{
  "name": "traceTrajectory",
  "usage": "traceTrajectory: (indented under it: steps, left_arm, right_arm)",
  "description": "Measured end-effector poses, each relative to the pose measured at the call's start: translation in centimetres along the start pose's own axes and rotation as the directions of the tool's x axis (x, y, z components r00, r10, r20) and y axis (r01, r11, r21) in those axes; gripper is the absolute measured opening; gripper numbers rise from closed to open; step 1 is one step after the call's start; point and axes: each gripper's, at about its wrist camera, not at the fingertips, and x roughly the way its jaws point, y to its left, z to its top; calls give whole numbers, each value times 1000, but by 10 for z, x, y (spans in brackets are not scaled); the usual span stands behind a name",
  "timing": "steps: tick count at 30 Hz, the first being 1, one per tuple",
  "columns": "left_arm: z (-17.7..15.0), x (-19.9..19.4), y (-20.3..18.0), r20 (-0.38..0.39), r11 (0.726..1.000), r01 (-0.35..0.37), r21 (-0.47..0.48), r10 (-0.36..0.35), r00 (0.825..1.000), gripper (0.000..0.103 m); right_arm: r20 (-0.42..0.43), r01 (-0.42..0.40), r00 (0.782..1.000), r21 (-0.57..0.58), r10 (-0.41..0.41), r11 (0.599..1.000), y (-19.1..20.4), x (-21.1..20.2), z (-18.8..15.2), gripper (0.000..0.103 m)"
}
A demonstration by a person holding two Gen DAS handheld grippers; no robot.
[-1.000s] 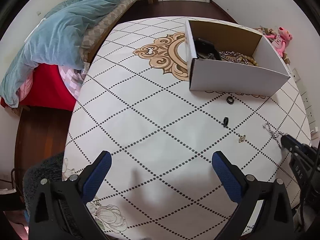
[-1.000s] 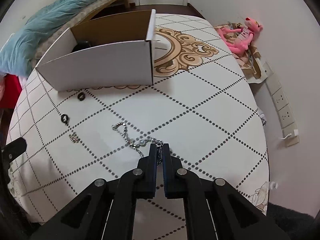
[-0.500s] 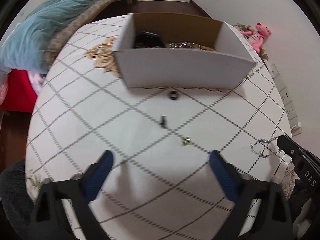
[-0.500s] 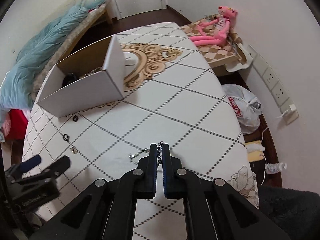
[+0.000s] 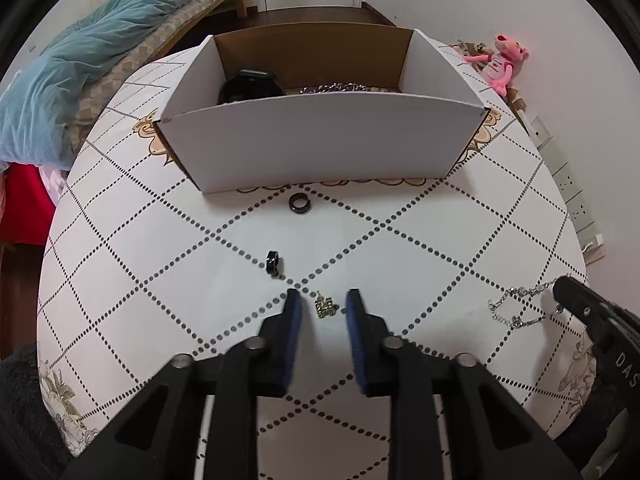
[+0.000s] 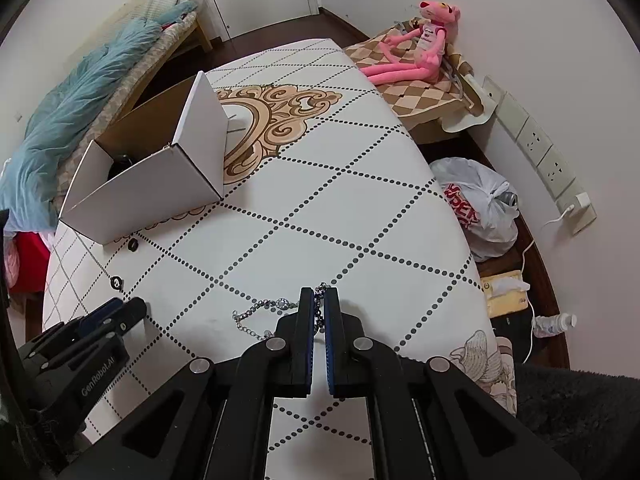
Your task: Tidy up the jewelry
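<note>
Box [image 5: 320, 148], upper centre, holds some pieces already. Left gripper [image 5: 325, 307] parted around charm [image 5: 325, 306]; right gripper [image 6: 319, 307] clenched on chain [image 6: 260, 312]. Two rings [image 5: 301, 202] centre-frame remain.

You have two black rings [image 5: 301, 203] [image 5: 273, 261], one gold charm [image 5: 325, 306], one silver chain [image 5: 516, 308] and one box [image 5: 320, 148] at 12 o'clock.

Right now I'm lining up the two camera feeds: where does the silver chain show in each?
Left wrist view: silver chain at the far right, on the table.
Right wrist view: it lies low and centre, one end between the right gripper fingers.
Shared landmark: the white box.
</note>
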Motion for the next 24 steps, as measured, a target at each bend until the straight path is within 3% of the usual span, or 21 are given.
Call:
traceTrajectory:
  steps: [2, 9, 15, 24]
  left_arm:
    - [0, 1, -1, 2, 1000, 14, -2, -14, 1000, 8]
    - [-3, -7, 2, 4, 998, 69, -10, -69, 998, 6]
    - [5, -42, 11, 47, 992, 127, -11, -126, 991, 6]
    - [59, -111, 39, 142, 982, 188, 18, -189, 972, 6]
  right_arm:
    - [-1, -1, 1000, -1, 1, 1000, 1, 0, -1, 5]
    - [17, -38, 999, -7, 38, 999, 7, -14, 5, 5]
    - [54, -119, 991, -28, 121, 992, 22, -47, 21, 5]
    - [104, -253, 960, -85, 261, 964, 52, -100, 72, 5]
